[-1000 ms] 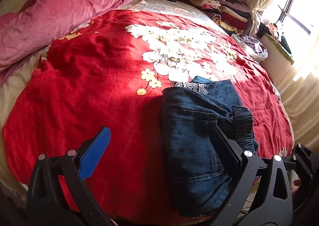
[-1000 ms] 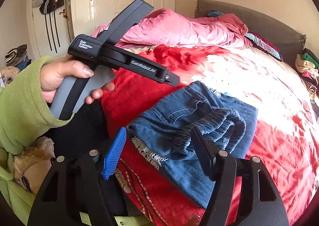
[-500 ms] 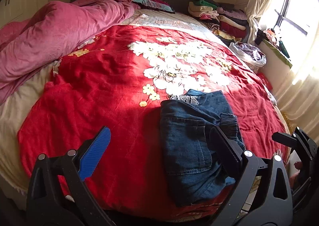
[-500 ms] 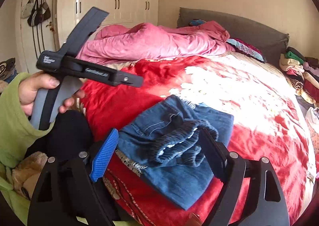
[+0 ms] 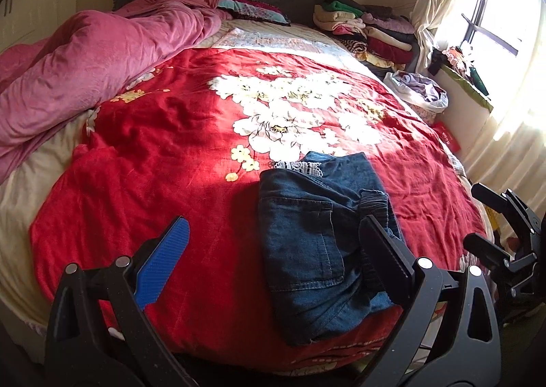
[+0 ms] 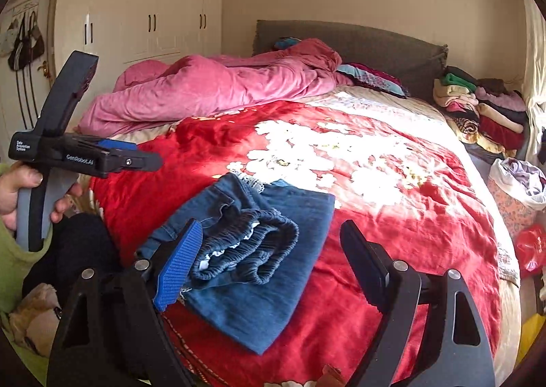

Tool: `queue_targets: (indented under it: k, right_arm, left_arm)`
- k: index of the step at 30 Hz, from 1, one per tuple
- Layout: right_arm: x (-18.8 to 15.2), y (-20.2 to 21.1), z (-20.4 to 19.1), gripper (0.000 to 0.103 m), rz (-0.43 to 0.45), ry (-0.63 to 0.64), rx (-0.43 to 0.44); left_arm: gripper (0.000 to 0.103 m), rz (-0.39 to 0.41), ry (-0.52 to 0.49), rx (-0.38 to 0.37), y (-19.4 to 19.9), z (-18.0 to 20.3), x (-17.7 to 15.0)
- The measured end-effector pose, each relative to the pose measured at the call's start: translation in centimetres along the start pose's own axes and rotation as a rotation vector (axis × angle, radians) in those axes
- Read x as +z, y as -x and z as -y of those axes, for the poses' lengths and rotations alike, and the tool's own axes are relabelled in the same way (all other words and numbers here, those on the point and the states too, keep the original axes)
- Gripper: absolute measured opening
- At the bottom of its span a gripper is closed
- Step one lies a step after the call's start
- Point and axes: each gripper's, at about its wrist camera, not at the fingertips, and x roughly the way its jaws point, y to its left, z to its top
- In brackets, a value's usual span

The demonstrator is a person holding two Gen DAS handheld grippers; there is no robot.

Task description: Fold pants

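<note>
Now the denim pants (image 5: 317,243) lie folded into a compact bundle near the foot edge of the red floral bedspread (image 5: 177,134), elastic waistband (image 6: 249,243) bunched on top and a strip of white lace showing at the far edge. Both grippers hang above the bed, clear of the cloth: the left gripper (image 5: 273,260) spreads its fingers wide and empty, and the right gripper (image 6: 273,257) does likewise. A pink duvet (image 5: 88,66) lies crumpled along the far left, and what looks like stacked clothing (image 5: 368,28) sits by the headboard.
</note>
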Motion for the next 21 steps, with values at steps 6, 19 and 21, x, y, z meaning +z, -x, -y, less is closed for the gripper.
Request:
queue_targets:
  k: [6, 19, 21]
  right_arm:
    - [-0.5, -0.2, 1.1, 0.082, -0.012, -0.03, -0.032]
    - [-2.0, -3.0, 2.3, 0.082, -0.1, -0.097, -0.061]
    - [-2.2, -3.4, 2.3, 0.082, -0.115, -0.106, -0.063]
  left_arm:
    - [0.093, -0.023, -0.005, -0.009, -0.9, 0.5, -0.5]
    - [0.093, -0.093, -0.005, -0.016, -3.9, 0.6, -1.9]
    - [0.093, -0.101, 0.001, -0.016, -4.4, 0.4, -2.1]
